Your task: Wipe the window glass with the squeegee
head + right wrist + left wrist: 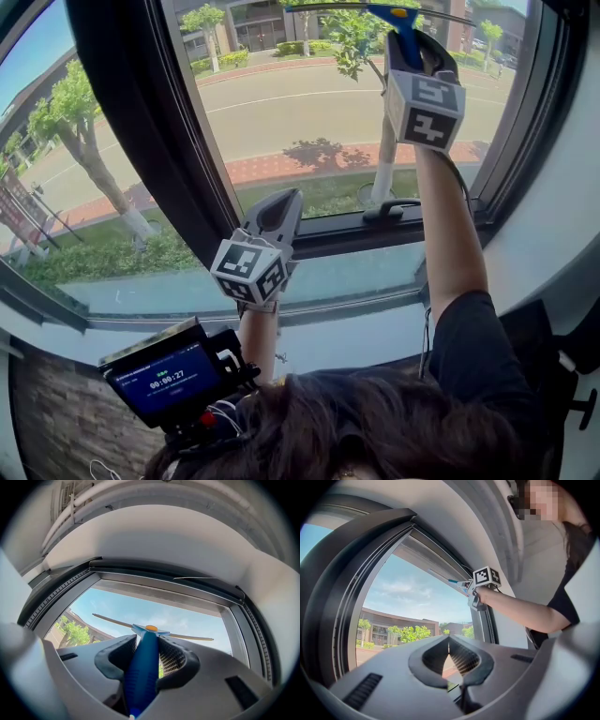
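The right gripper (pixel 412 52) is high up at the upper part of the window glass (pixel 309 103). Its fingers (pixel 180 660) are pinching the blue handle of the squeegee (pixel 142 667), which runs straight between them. The long thin blade of the squeegee stands across the glass near the top of the window frame (pixel 164 592), a little tilted; I cannot tell if it touches the glass. The left gripper (pixel 279 204) is much lower, near the bottom of this frame, to the left of a black window handle (pixel 392 211). Its fingers (pixel 424 660) are pressed together and nothing is between them
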A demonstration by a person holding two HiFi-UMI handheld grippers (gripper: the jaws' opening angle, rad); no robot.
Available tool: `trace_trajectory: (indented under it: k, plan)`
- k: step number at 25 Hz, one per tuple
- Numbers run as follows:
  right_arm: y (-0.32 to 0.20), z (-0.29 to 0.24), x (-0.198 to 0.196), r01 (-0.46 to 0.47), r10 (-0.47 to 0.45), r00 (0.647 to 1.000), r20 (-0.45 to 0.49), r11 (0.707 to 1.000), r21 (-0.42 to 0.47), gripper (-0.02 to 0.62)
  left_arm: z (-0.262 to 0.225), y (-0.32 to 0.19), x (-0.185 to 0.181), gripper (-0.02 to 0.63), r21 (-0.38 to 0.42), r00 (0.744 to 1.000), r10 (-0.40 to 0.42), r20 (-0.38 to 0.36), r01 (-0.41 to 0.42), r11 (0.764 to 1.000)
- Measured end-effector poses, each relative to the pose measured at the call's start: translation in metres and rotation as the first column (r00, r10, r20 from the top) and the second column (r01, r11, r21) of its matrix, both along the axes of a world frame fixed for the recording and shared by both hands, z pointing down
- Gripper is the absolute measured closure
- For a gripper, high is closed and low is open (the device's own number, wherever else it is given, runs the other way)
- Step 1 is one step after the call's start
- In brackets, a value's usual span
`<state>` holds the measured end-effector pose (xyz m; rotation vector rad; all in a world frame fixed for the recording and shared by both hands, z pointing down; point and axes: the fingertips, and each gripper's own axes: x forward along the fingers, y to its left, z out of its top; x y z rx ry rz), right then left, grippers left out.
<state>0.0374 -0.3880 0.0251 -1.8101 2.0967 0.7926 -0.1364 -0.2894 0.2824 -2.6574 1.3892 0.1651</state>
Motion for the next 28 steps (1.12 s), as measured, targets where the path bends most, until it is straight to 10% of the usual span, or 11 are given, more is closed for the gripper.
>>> trace_trajectory:
  k: [28]
  plan:
    - [0.004, 0.071, 0.001, -0.002, 0.004, 1.0, 0.03, 0.998, -0.063, 0.455, 0.015, 0.004, 0.006, 0.604, -0.042, 1.0, 0.015, 0.014, -0.014, 0.999]
